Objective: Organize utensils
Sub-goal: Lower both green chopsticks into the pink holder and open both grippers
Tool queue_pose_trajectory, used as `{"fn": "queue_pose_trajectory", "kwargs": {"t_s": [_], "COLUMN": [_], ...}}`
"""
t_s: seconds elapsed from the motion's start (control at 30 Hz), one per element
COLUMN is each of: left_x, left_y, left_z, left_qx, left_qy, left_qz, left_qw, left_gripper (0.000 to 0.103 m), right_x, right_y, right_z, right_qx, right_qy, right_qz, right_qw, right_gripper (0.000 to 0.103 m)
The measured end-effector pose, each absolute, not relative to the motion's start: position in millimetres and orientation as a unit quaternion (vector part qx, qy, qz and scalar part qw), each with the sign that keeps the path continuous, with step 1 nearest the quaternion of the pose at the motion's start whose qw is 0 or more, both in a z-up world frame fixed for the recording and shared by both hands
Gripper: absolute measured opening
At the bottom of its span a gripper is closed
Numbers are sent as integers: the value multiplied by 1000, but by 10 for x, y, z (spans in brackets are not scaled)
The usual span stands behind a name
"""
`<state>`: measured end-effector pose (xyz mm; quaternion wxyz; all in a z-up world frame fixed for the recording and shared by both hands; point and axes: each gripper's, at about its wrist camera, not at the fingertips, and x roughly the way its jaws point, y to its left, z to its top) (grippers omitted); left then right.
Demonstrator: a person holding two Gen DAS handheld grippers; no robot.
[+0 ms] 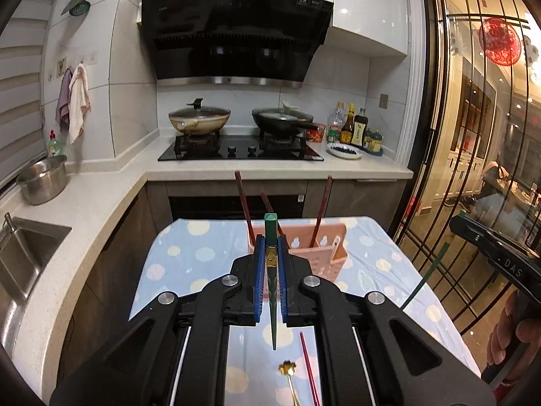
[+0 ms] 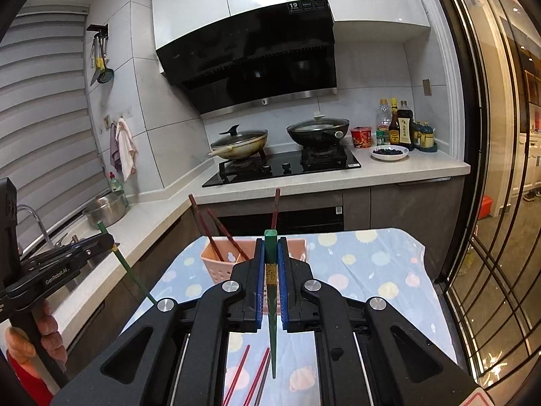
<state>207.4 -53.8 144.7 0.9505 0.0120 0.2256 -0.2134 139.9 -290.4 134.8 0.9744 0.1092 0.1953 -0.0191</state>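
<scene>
Each claw pinches a green chopstick upright above the tabletop (image 1: 378, 257): the left claw (image 1: 270, 253) and the right claw (image 2: 271, 257). The pink holder (image 1: 318, 253) stands near the far edge with three red chopsticks (image 1: 244, 203) in it. Only the left view shows a gold spoon (image 1: 289, 372) at the near edge; the right view shows three loose red chopsticks (image 2: 236, 375) there.

left wrist: faces stove (image 1: 240, 147), above table (image 1: 175, 253) | right wrist: same, further right
</scene>
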Motion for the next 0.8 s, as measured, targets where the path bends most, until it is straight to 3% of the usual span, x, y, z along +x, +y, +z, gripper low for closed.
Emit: {"fn": "queue_pose_trajectory", "kwargs": {"t_s": [0.43, 0.8], "left_x": [2712, 3272], "left_y": [-744, -1004], "left_z": [2119, 2018], "left_qx": [14, 19], "left_qy": [175, 196], "left_qz": [-220, -219], "left_qw": [960, 956], "left_gripper": [7, 7], "right_x": [2265, 2809], "right_y": [-3215, -3187], "right_z": [1886, 1800], "right_qx": [129, 108], "right_qy": [156, 174], "right_qz": [-37, -38], "right_qw": [979, 978], "right_gripper": [7, 7]}}
